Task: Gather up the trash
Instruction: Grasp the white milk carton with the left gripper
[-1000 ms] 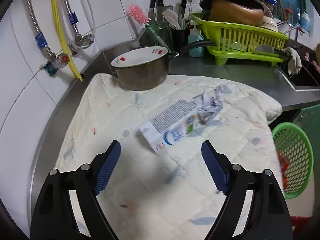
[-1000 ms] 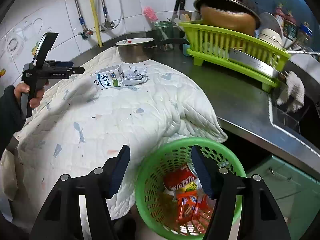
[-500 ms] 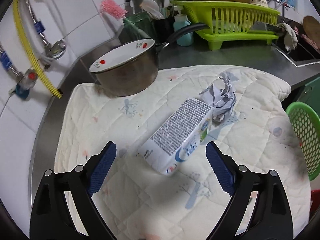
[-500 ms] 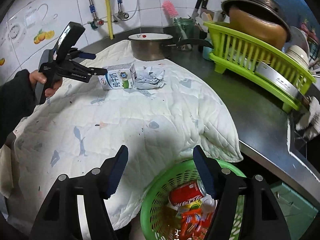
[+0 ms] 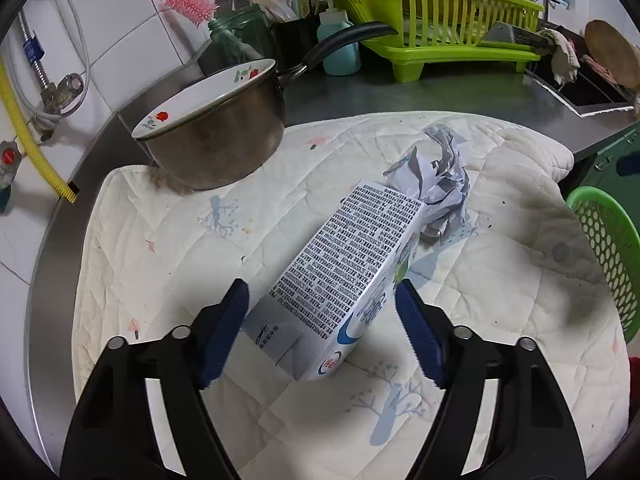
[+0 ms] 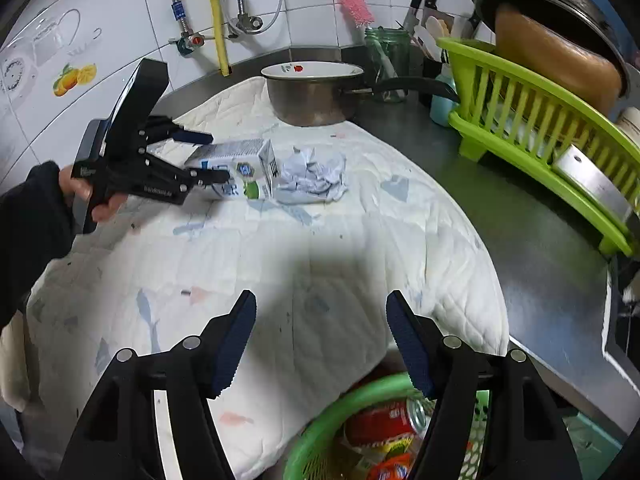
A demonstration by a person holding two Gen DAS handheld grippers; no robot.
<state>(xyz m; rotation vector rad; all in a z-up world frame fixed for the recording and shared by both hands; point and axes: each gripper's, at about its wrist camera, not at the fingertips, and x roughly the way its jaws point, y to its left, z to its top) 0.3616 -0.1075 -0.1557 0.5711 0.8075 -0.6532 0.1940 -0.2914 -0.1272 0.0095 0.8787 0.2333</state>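
A milk carton [image 5: 344, 276] lies on its side on the quilted white cloth [image 5: 160, 240] that covers the steel counter, its printed panel facing up and its near end between the blue pads of the left gripper [image 5: 322, 330]. The jaws stand apart on either side of the carton; the left-wrist view shows a narrow gap at each pad, though whether the left pad grazes the carton's edge is hard to make out. Touching the carton's far end is a crumpled paper ball [image 5: 436, 184]. Beyond, at the far left of the cloth, stands a saucepan [image 5: 212, 136] with a flowered rim; its base hides the cloth's edge. From the right-wrist view the left gripper's body covers the carton's left end, and the hand holding it is half hidden by a dark sleeve. The right gripper [image 6: 320, 340] hovers over the near edge of the cloth with its jaws wide apart and nothing between them. Below it the green basket [image 6: 320, 432] is cut off by the frame and masked by the gripper's fingers; a red can [image 6: 380, 424] and bright wrappers show inside, their print unreadable.
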